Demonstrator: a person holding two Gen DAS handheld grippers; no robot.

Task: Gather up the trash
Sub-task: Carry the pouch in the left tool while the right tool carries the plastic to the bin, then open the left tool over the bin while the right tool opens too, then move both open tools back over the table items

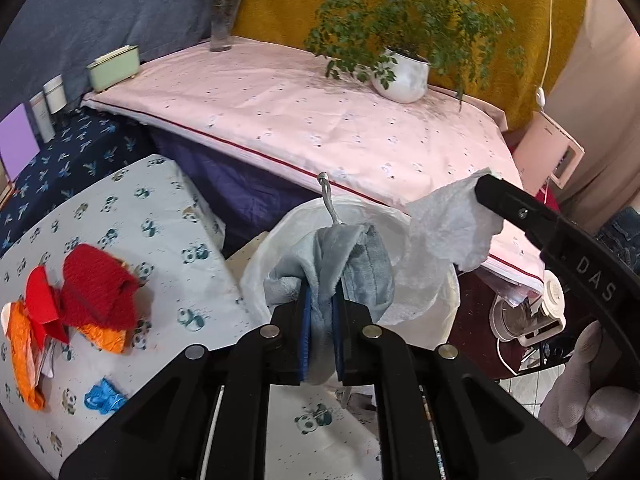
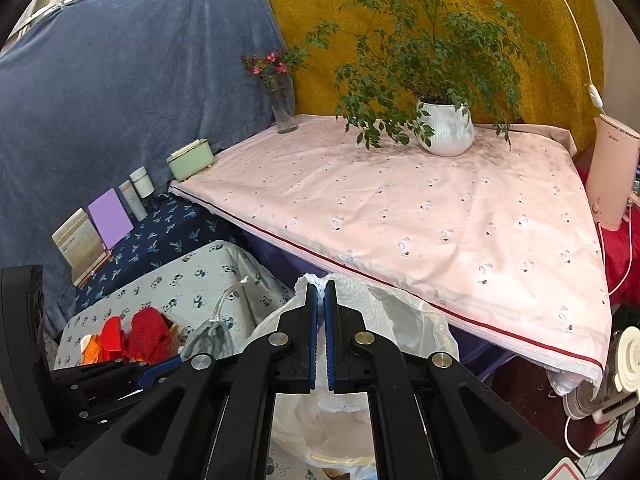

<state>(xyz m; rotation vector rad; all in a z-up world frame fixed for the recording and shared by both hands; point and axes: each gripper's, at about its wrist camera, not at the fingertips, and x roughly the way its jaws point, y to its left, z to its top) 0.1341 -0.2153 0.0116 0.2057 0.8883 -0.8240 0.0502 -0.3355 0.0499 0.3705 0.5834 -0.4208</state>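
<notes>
A potted plant (image 2: 444,128) and a glass vase of pink flowers (image 2: 282,96) stand on the pink tablecloth (image 2: 400,208). A green box (image 2: 190,159) sits at its left corner. A purple card (image 2: 110,218) leans against the blue curtain (image 2: 120,80).

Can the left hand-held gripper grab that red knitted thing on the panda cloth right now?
Probably not yet. The left hand-held gripper is already shut on a grey fleece pouch, so its jaws are full. The red knitted thing itself lies uncovered on the panda cloth, with nothing in the way.

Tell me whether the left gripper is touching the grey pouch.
Touching. The left wrist view shows the left gripper with both blue pads pressed against the grey pouch, its fabric pinched between them above the white bag.
</notes>
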